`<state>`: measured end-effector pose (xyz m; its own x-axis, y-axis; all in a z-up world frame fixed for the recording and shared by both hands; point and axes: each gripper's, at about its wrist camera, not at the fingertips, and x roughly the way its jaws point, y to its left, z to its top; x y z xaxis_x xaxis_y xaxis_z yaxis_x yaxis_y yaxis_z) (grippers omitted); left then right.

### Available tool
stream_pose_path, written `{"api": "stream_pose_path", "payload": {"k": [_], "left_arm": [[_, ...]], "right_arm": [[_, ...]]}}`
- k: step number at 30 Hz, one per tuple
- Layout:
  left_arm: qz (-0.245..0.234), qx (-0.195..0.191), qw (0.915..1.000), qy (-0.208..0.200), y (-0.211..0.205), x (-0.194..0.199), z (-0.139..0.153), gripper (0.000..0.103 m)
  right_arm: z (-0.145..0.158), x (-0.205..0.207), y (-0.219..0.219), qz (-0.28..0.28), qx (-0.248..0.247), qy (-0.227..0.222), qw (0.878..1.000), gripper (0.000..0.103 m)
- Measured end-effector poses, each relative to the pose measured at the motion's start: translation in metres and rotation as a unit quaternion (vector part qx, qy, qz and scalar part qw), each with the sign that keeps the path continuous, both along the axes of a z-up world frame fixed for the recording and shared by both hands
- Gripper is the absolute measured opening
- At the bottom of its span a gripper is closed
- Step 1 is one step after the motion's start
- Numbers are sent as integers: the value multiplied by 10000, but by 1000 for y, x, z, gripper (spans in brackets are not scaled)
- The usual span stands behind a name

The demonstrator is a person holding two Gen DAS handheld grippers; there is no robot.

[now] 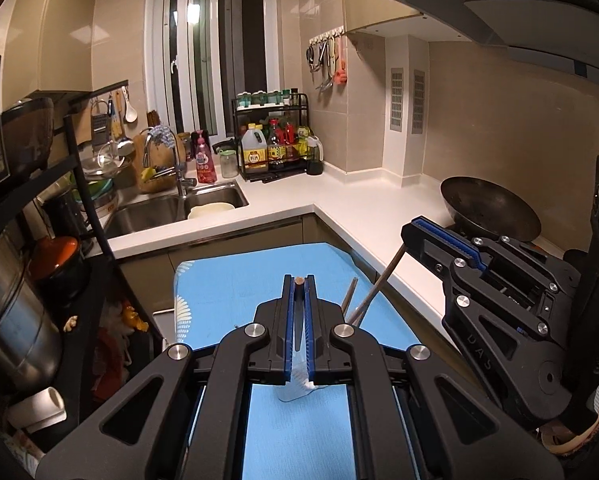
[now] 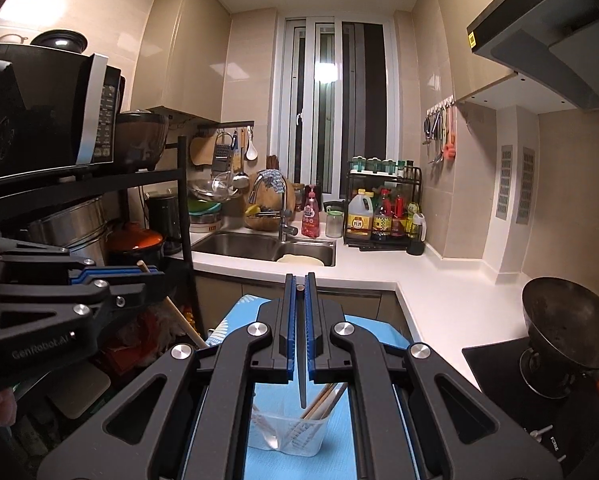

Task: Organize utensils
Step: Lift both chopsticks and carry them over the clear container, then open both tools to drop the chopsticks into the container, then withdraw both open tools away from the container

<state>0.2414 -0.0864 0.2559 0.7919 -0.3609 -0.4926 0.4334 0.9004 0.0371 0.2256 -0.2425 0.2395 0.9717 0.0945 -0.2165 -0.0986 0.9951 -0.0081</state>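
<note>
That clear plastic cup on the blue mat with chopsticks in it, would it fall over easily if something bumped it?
Probably yes. The clear plastic cup looks thin and light, and the chopsticks in it lean to one side, past its rim, so a nudge could tip it. The blue mat under it may give some grip.

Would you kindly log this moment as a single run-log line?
left gripper: shut on wooden chopstick | right gripper: shut on dark chopstick | clear cup: on blue mat, holding utensils
</note>
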Motion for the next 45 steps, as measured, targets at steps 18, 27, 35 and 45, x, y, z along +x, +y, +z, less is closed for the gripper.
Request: {"api": "stream_pose_path", "payload": {"k": [18, 27, 35, 45], "left_arm": [[590, 382, 9960, 555, -2, 72, -74, 51], [1282, 169, 9916, 80, 36, 45, -68, 90], [1351, 10, 9908, -119, 50, -22, -83, 95], [1352, 10, 9908, -86, 52, -83, -168, 95]], "right_arm": [[-77, 51, -4, 9, 71, 917, 9958, 54], [-72, 4, -4, -116, 34, 616, 9980, 88], [-92, -72, 5, -623, -65, 535, 9966, 98], [-199, -111, 9, -938, -42, 1329, 9867, 98]]}}
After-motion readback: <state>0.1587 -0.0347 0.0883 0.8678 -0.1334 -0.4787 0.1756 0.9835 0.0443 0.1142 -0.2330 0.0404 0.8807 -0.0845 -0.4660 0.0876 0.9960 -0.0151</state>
